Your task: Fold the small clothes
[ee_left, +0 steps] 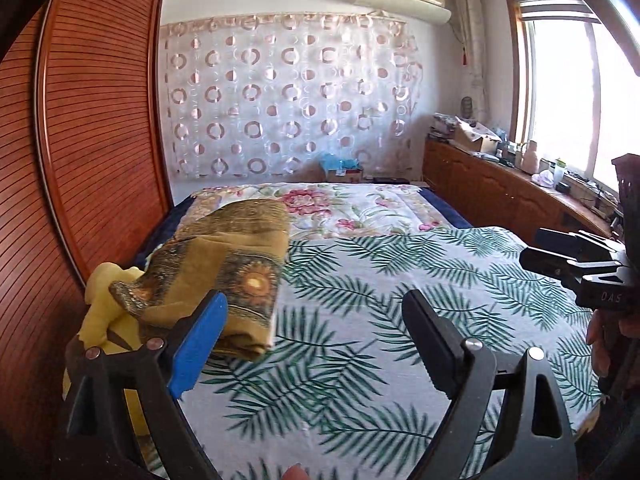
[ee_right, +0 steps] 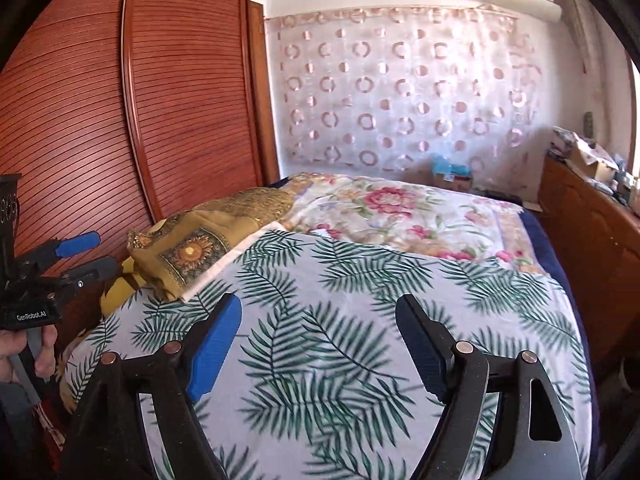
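Note:
A folded golden-brown cloth with a sunflower print (ee_left: 224, 276) lies at the left edge of the bed on the palm-leaf sheet (ee_left: 360, 320); it also shows in the right wrist view (ee_right: 192, 248). A yellow garment (ee_left: 104, 308) lies bunched beside it at the bed's left edge. My left gripper (ee_left: 316, 332) is open and empty above the sheet, its blue finger close to the folded cloth. My right gripper (ee_right: 320, 332) is open and empty above the sheet's middle. The right gripper shows at the right edge of the left wrist view (ee_left: 576, 264), the left gripper at the left of the right wrist view (ee_right: 60, 268).
A floral quilt (ee_left: 352, 204) covers the far half of the bed. A slatted wooden wardrobe (ee_left: 92, 120) stands close on the left. A wooden cabinet (ee_left: 492, 188) with clutter runs under the window on the right. A patterned curtain hangs on the far wall.

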